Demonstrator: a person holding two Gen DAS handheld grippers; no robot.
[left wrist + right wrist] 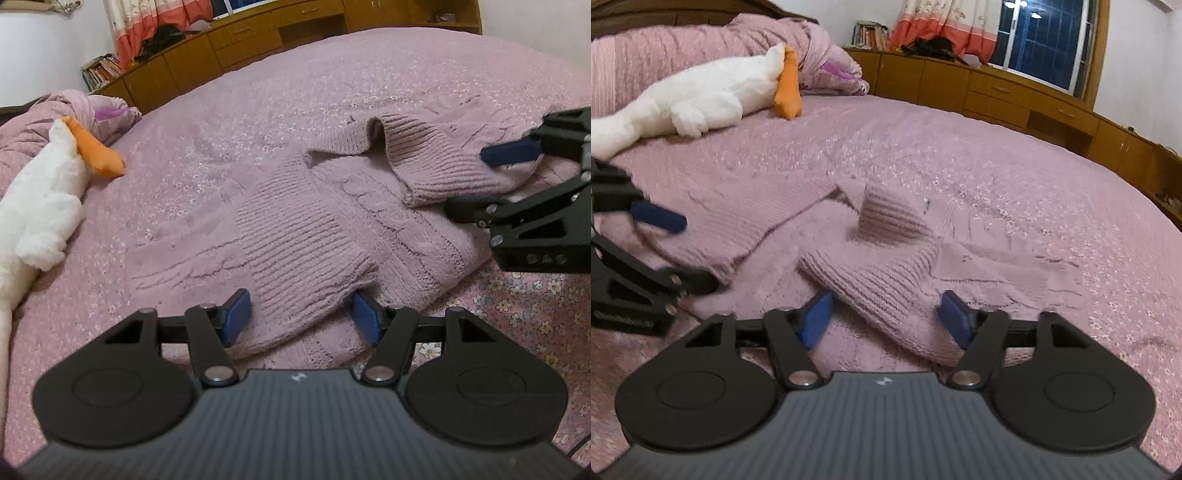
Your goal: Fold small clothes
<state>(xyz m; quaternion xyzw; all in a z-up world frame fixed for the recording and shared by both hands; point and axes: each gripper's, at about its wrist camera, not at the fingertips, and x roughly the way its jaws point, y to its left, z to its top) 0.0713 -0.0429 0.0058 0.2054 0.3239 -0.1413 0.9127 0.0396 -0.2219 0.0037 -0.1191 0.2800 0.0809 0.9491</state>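
Left tool (301,317): spread, blue pads either side of a ribbed cuff (303,251) of the pink sweater (399,221), not pinching. Sleeve runs straight ahead from it, away across the bed (258,110). Sweater lies flat near the bed's front edge. Right tool (884,317): spread likewise, low, straddling the other cuff (886,280). Each is nearest its own sleeve.
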